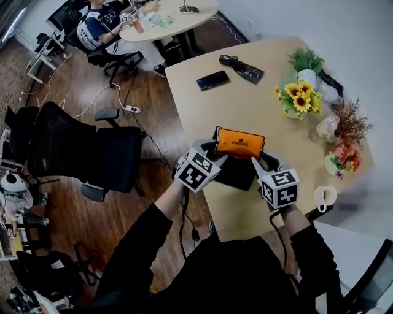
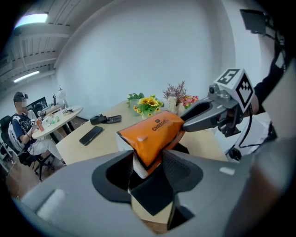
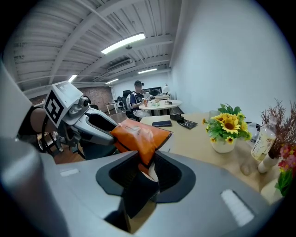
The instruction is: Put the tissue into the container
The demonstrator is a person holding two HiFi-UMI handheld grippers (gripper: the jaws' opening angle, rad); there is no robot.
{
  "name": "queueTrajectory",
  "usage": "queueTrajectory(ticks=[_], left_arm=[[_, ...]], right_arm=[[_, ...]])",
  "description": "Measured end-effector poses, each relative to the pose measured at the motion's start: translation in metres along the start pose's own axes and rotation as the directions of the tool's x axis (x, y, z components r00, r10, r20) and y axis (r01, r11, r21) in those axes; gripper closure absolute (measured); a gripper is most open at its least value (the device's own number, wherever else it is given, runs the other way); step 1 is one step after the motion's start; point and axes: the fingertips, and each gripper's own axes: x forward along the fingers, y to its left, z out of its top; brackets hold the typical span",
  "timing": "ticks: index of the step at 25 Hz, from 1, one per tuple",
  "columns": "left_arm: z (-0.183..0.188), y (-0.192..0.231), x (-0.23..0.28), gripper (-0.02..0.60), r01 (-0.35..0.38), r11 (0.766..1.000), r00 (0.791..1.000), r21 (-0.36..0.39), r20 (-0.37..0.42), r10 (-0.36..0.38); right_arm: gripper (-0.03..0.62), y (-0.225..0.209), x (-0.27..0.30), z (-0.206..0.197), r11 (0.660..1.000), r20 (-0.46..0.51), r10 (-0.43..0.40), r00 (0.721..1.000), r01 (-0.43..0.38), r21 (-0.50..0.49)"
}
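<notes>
Nearest the camera, the person's dark sleeves (image 1: 184, 257) reach out to the two grippers at the near edge of the bench (image 1: 245, 110). The left gripper (image 1: 216, 151) has its fingers (image 2: 181, 167) drawn in narrow and clamped on one end of the orange tissue pack (image 1: 240, 143). The right gripper (image 1: 260, 160) has its fingers (image 3: 169, 173) pinched on the opposite end, so the pack hangs level between the two. The pack sits directly over the black container (image 1: 236, 176), which stands at the bench's near edge; whether the two touch cannot be told. Further along the bench lie a dark phone (image 1: 213, 80) and a black case (image 1: 241, 68), well apart from the container. To the right stands a pot of sunflowers (image 1: 299, 96), with a white mug (image 1: 325, 197) near the bench's right edge. A black office chair (image 1: 92, 153) stands on the wooden floor to the left. Farthest off, a person (image 1: 98, 24) sits at a round table (image 1: 178, 18).
</notes>
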Motion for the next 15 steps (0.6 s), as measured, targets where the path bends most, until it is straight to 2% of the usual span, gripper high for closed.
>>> queueTrajectory(ticks=[10,15], left_arm=[[-0.023,0.012,0.029,0.408,0.033,0.999,0.995,0.017,-0.100,-0.031],[-0.029,0.016,0.039,0.411,0.053,0.997,0.991,0.047,-0.127,-0.046]], right_arm=[[0.488,-0.005,0.029,-0.024,0.999,-0.074,-0.022,0.997,0.025,0.047],[0.491,-0.002,0.035,-0.030,0.999,-0.103,-0.021,0.995,0.023,0.022]])
